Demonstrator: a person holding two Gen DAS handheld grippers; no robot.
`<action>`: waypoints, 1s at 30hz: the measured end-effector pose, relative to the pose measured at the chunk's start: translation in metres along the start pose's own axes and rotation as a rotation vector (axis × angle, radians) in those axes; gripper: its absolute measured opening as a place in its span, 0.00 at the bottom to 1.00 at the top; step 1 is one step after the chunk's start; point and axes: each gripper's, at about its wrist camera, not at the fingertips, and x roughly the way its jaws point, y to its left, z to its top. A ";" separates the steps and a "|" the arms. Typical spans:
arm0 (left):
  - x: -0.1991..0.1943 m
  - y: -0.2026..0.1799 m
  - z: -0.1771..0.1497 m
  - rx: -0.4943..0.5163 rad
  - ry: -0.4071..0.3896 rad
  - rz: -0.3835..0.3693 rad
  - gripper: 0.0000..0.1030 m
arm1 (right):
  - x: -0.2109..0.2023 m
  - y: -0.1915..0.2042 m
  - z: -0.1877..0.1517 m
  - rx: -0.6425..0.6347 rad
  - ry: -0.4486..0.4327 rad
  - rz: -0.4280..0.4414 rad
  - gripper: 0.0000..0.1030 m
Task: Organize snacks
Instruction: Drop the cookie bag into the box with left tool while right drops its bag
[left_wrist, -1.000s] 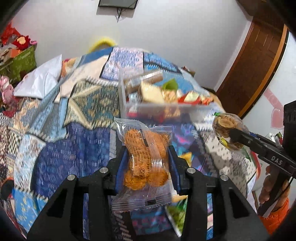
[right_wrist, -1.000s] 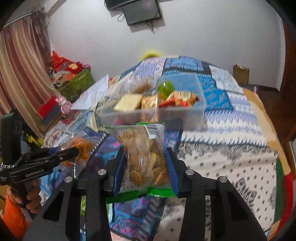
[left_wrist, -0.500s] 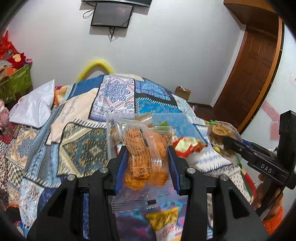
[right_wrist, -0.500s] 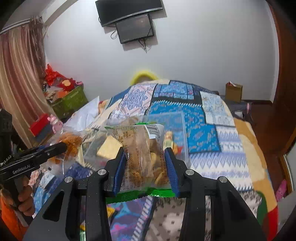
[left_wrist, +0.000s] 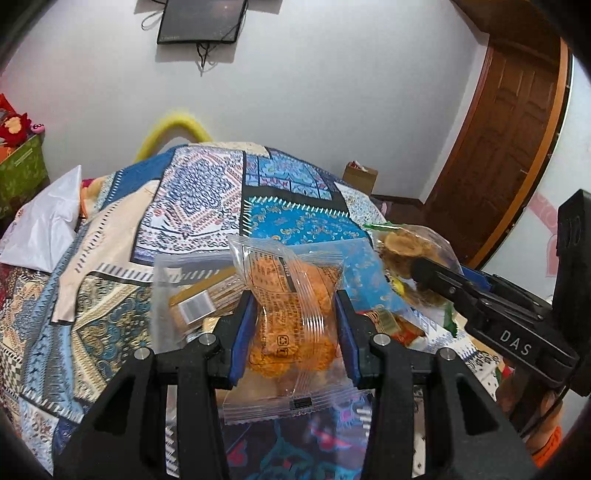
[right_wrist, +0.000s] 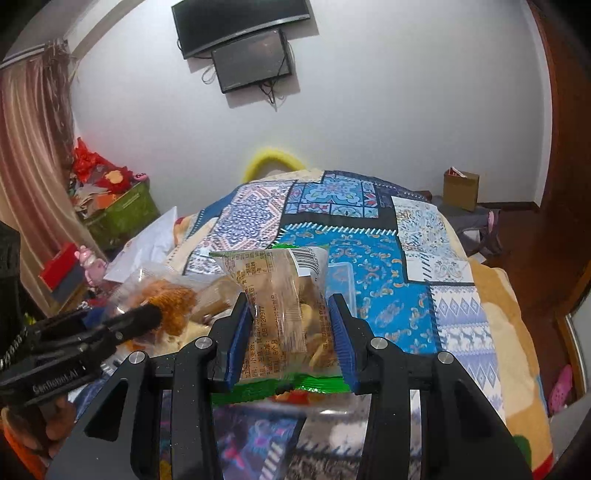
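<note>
My left gripper (left_wrist: 295, 332) is shut on a clear packet of orange crackers (left_wrist: 291, 317), held above a clear plastic snack box (left_wrist: 166, 280) with several snacks in it. My right gripper (right_wrist: 290, 332) is shut on a green-edged packet of brown biscuits (right_wrist: 280, 310), also over the box (right_wrist: 341, 280). Each gripper shows in the other's view: the right one (left_wrist: 424, 266) with its biscuit packet (left_wrist: 402, 247) at the right, the left one (right_wrist: 147, 314) with the orange packet (right_wrist: 170, 299) at the left.
A patchwork quilt (left_wrist: 207, 199) covers the bed under the box. A white bag (left_wrist: 44, 225) lies at the bed's left. A green crate (right_wrist: 122, 214) of toys stands by the curtain, a wooden door (left_wrist: 509, 140) at the right, a cardboard box (right_wrist: 461, 188) on the floor.
Both grippers have moved forward and up with their packets, from in front of the snack box to over it. Both stay shut on the packets.
</note>
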 end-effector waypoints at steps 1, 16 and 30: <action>0.008 -0.001 0.001 0.000 0.008 0.003 0.40 | 0.006 -0.002 0.001 0.002 0.008 -0.003 0.37; 0.066 -0.006 -0.004 0.068 0.057 0.040 0.41 | 0.060 -0.004 0.000 -0.041 0.080 -0.050 0.38; 0.022 -0.002 0.001 0.040 0.019 0.044 0.52 | 0.049 0.007 0.000 -0.053 0.123 -0.028 0.44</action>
